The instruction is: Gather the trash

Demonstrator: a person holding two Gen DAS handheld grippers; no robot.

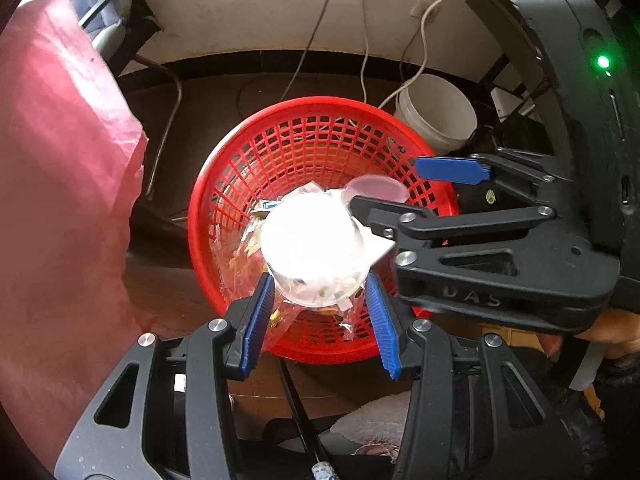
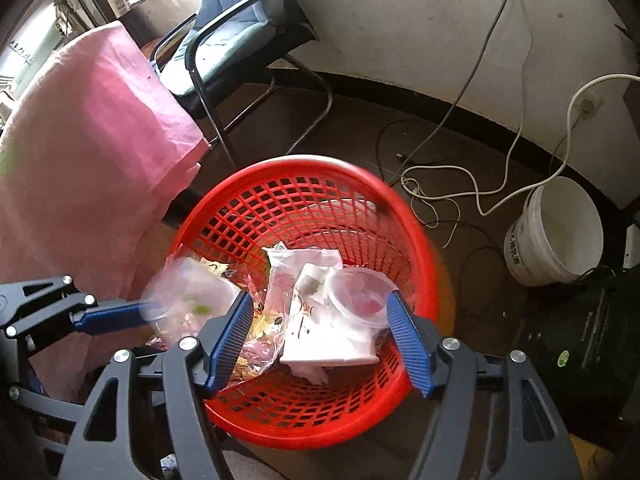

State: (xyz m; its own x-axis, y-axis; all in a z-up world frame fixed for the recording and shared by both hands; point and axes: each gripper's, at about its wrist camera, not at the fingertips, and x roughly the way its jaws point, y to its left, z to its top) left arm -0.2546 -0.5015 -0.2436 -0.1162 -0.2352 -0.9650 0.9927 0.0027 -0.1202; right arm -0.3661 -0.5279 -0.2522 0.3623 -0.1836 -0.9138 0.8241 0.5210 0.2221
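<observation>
Black gripper [image 1: 320, 300], ribbed blue pads [image 1: 256, 320]

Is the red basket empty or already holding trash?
Holding trash: the red basket has wrappers and a clear plastic cup inside.

Pink cloth [image 2: 92, 152] draped at left, hanging down over edge. Behind it, black metal-frame chair w/ pale blue cushion [image 2: 236, 24], against cream wall [image 2: 420, 20]. White plastic bucket [image 2: 556, 232] on dark floor [image 2: 360, 128] at right, near wall. Thin white cables [image 2: 448, 184] trail across floor, up to wall socket [image 2: 588, 106]. Black box w/ green sticker [image 2: 568, 344] just beside bucket.
</observation>
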